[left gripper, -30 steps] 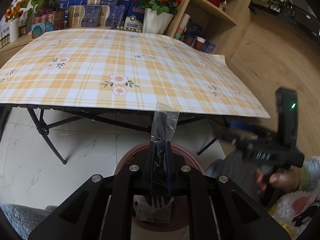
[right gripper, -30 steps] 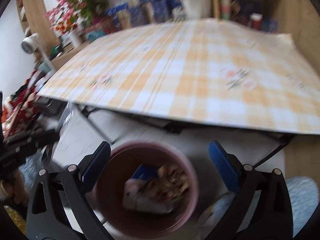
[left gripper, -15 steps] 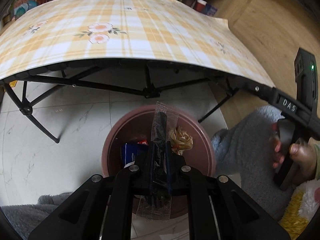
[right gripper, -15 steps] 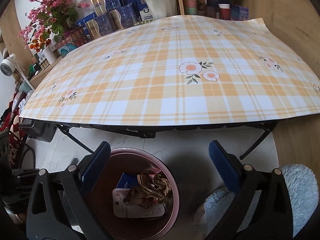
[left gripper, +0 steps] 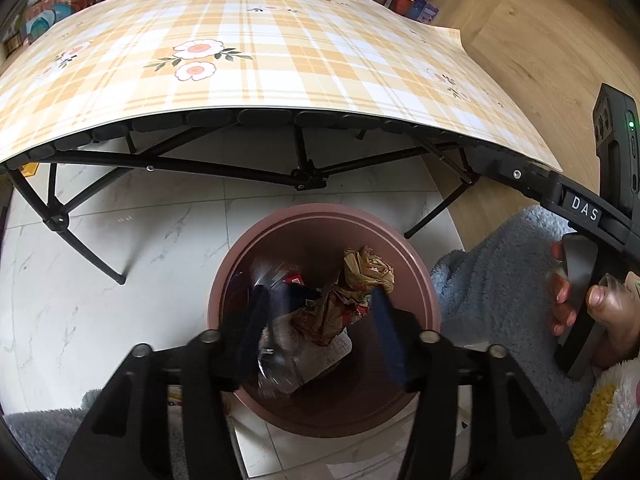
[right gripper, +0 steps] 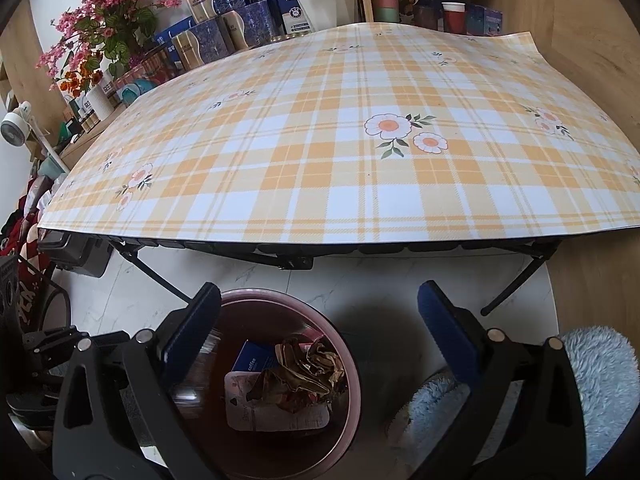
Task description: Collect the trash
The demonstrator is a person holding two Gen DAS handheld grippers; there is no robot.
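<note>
Since a second ago the left gripper (left gripper: pixel 316 320) has come down over the bin and let go of the clear plastic wrapper (left gripper: pixel 276 364) with the dark fork inside, which it had been pinching tightly. Its jaws are opening now, and the wrapper shows blurred between them, loose from the pads, low against the left finger and over the bin's mouth. The right gripper (right gripper: pixel 318 332) has settled from a blurred sweep into a steady hover, with its blue pads spread wide and nothing between them.

Nearest, below both tools, stands the reddish-brown round bin (left gripper: pixel 424 280) on the pale marble-look floor (left gripper: pixel 100 300). Inside it lie a crumpled brown paper wad (left gripper: pixel 366 270), a small blue carton (right gripper: pixel 252 356) and a flat white packet (right gripper: pixel 276 416). Just right of the bin is a fluffy blue slipper or sleeve (left gripper: pixel 496 280); which one cannot be told. In the left view a hand (left gripper: pixel 600 316) grips the handle of the right tool at the right edge.

Beyond the bin a black folding table frame (left gripper: pixel 304 172) carries a yellow plaid cloth with daisies (right gripper: pixel 360 140), bare across its whole top. Farthest back, along the wall, stand blue boxes (right gripper: pixel 224 20), pink flowers (right gripper: pixel 100 16) and a white planter (right gripper: pixel 324 0).
</note>
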